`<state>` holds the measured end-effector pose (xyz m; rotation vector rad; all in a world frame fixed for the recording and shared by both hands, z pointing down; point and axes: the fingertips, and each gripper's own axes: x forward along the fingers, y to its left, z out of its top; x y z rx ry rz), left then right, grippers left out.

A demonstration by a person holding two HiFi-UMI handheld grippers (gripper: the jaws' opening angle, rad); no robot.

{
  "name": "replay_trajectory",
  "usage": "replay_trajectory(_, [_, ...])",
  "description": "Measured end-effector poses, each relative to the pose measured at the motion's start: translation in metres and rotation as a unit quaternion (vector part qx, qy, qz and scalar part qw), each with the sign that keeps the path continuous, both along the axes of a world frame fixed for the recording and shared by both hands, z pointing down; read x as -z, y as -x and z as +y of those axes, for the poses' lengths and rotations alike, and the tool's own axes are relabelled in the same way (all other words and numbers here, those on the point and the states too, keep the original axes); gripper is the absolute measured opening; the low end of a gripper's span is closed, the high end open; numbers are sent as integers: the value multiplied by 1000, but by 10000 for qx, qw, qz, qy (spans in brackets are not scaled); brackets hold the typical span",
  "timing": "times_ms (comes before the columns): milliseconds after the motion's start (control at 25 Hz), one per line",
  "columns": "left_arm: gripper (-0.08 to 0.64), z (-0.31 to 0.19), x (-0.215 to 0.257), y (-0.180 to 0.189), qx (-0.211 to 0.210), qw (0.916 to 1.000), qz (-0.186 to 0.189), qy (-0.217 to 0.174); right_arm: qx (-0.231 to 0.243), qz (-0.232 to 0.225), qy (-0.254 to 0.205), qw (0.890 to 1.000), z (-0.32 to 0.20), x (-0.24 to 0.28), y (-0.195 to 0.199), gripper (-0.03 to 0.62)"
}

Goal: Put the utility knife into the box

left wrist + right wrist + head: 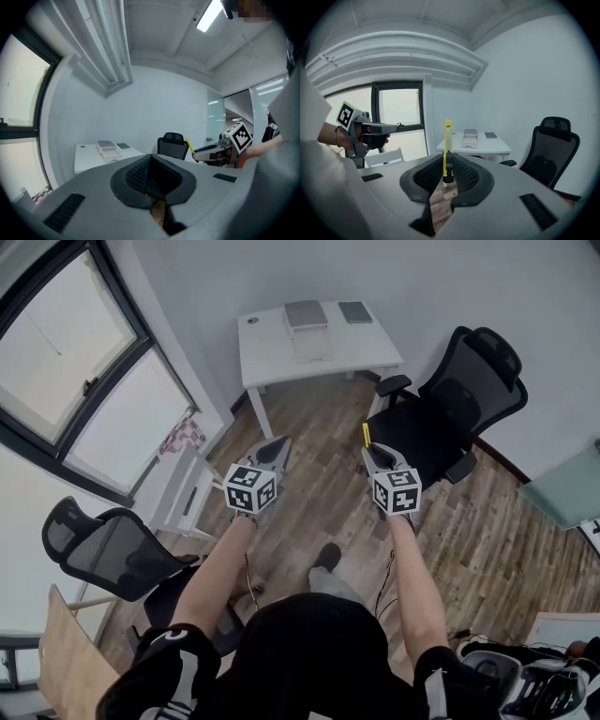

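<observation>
Utility knife (447, 150): yellow, slim, upright. It is clamped near its lower end between the jaws of the right gripper (447, 180), with most of its length standing above them. Held over the wooden floor (319, 456), well apart from the table.

Left gripper (151, 183): jaws closed on each other, nothing between them. It is side by side with the right one, the two apart.

Table (272, 357): white, set against the wall.

Box (310, 329): white with a grey upper part, at the middle of the table, toward its far edge.

Dark flat item (355, 311): at the table's far right corner, near the box.

Office chair (459, 404): black, on the floor off the table's right edge.

Second chair (103, 554): black, beside the window (75, 381).
</observation>
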<state>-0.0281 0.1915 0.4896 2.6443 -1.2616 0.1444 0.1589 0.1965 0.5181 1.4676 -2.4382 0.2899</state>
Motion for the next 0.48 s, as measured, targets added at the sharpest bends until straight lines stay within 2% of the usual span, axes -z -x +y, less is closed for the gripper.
replay_trajectory(320, [26,-82,3,-37,7,10000,-63,-25,35,-86,29,10000,-79,-3,-37,75])
replay_trajectory(480, [26,-109,-3,-42,77,9999,-89,15,67,-125,103,9998,-109,-12,-47,75])
